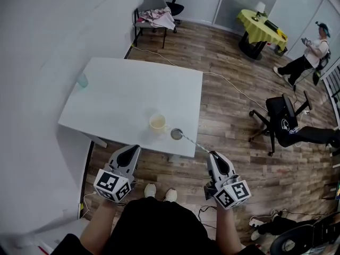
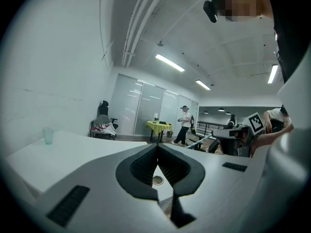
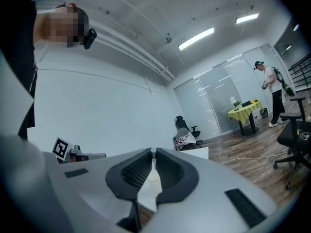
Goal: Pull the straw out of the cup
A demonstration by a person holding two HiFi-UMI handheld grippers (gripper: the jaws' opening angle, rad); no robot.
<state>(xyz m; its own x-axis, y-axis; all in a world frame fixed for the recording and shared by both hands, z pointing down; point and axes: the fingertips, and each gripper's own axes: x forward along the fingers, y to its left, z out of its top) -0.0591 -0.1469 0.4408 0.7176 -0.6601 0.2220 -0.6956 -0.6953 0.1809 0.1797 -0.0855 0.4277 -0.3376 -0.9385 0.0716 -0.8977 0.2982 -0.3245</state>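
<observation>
- Taking up most of the scene, the white table point(image 1: 122, 89) stands on a wood floor. Everything that matters sits by its near edge, towards the near right corner.
- The left claw point(image 1: 131, 152) hangs just off the near edge, apart from both cups. Its own view shows the jaws brought together at the tips with nothing between them, so it is idle.
- The right claw point(image 1: 214, 156) is off the near right corner, out past the table's edge. Its own view shows the jaws closed on a thin pale tube, which I take to be the straw's near end.
- A pale yellow cup point(image 1: 158, 122) stands near the near edge, with no straw in it.
- A clear greenish tumbler point(image 1: 82, 80) sits at the left edge, close to the far left corner and well apart from the rest.
- A small grey cup point(image 1: 176, 134) stands just beside the yellow one, closer to the near right corner.
- The straw point(image 1: 194, 143) slants from the grey cup's rim out over the near edge to the right claw.
- Grasping looks done and the pull looks under way. I cannot tell whether the far tip is inside the cup or just clear of it, so drawing it fully free remains.
</observation>
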